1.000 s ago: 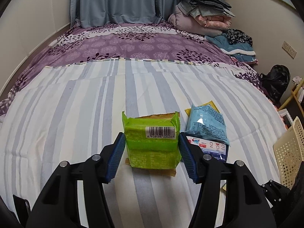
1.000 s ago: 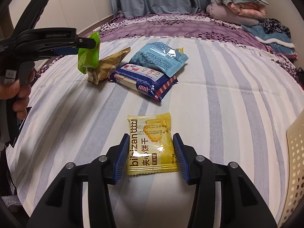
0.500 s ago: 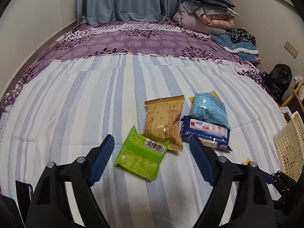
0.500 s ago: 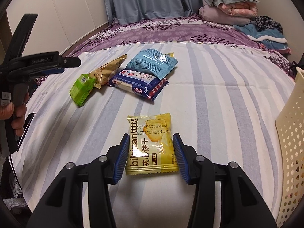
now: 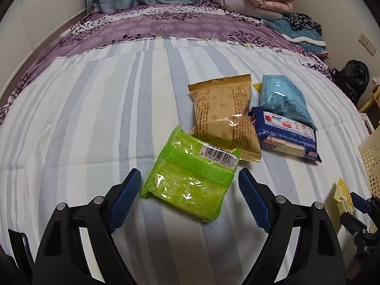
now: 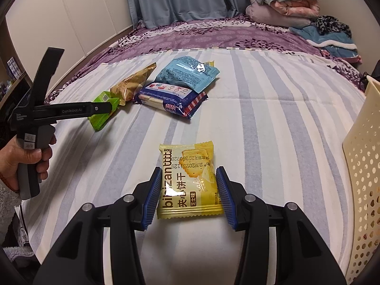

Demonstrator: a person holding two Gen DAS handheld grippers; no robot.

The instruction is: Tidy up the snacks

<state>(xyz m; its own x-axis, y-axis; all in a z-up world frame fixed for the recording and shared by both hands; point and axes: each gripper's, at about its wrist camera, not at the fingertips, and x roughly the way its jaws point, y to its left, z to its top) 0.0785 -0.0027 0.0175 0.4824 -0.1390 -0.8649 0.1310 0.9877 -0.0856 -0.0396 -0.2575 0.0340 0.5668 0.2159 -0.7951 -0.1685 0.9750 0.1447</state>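
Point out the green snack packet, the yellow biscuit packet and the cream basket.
green snack packet [image 5: 190, 178], left wrist view, middle of its wrapper.
yellow biscuit packet [image 6: 188, 180], right wrist view, printed face.
cream basket [image 6: 363, 166], right wrist view, perforated wall.

Cream basket [image 6: 363, 166] cut off at right edge.

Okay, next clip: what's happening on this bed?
A person is sorting snack packets on a striped bed sheet with two handheld grippers. The left gripper is open around a green packet lying on the sheet, its pads clear of it. The right gripper is shut on a yellow biscuit packet. A cream perforated basket waits alongside.
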